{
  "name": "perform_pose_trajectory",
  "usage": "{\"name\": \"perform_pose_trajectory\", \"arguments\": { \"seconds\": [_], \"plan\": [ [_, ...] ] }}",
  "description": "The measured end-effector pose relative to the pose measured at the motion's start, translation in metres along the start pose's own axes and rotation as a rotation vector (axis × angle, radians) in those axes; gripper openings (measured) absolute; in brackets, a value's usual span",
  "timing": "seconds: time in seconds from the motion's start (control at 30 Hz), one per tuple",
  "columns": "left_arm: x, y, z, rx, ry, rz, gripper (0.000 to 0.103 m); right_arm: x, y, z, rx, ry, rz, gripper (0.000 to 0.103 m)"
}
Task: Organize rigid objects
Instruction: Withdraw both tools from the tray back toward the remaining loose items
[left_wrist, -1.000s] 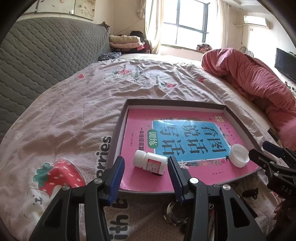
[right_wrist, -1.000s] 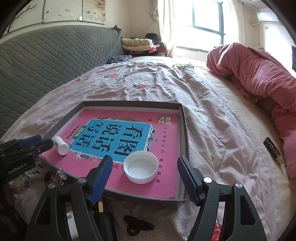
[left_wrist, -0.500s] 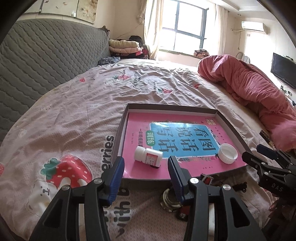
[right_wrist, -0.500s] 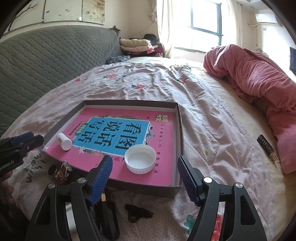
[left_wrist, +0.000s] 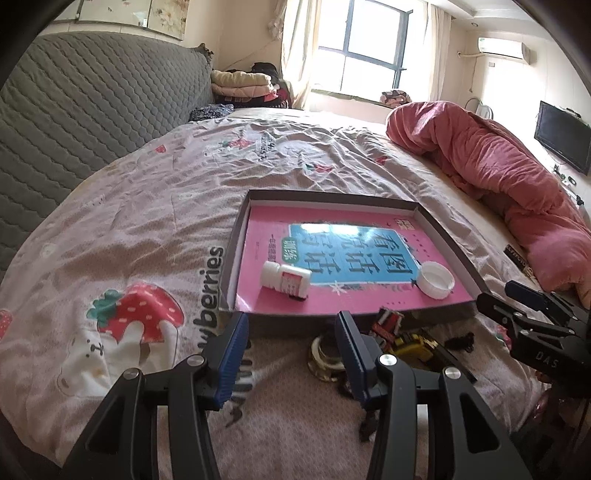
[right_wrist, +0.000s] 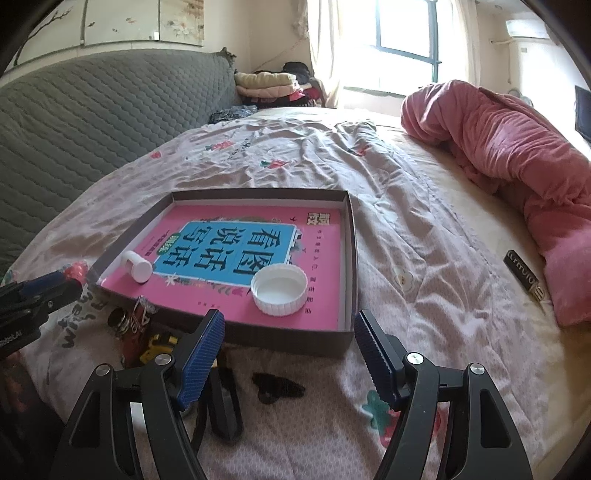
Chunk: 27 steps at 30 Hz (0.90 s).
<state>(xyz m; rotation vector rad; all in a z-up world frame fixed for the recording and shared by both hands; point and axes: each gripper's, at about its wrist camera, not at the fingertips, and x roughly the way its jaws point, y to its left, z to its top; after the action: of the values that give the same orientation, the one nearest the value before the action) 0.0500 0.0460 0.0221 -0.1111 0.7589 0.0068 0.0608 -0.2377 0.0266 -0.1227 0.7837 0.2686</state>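
A pink book (right_wrist: 258, 254) lying in a shallow box carries large black Chinese characters, "看图说话写话", on its blue panel. At lower left in the left wrist view, the bedsheet (left_wrist: 122, 229) reads "berries" beside a printed strawberry. White letters "DAS" mark the black gripper (left_wrist: 546, 360) at right. The small bottle's (left_wrist: 286, 277) red label is too blurred to read.

left hand-held gripper (left_wrist: 291, 347): jaws apart, empty | right hand-held gripper (right_wrist: 290, 347): jaws apart, apparently empty

Two wrist views (shared tray (left_wrist: 448, 236))
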Motion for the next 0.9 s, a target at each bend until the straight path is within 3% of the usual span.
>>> {"name": "perform_pose_trajectory", "arguments": {
  "seconds": [0.53,0.9],
  "plan": [
    [-0.008,-0.029,-0.025,0.036,0.098,-0.114,0.049,-0.017,0.004,-0.034,-0.079,0.107,0.011,0.074],
    [0.001,-0.036,-0.039,0.050,0.180,-0.129,0.049,-0.014,-0.009,-0.045,-0.071,0.165,-0.034,0.074]
  ]
}}
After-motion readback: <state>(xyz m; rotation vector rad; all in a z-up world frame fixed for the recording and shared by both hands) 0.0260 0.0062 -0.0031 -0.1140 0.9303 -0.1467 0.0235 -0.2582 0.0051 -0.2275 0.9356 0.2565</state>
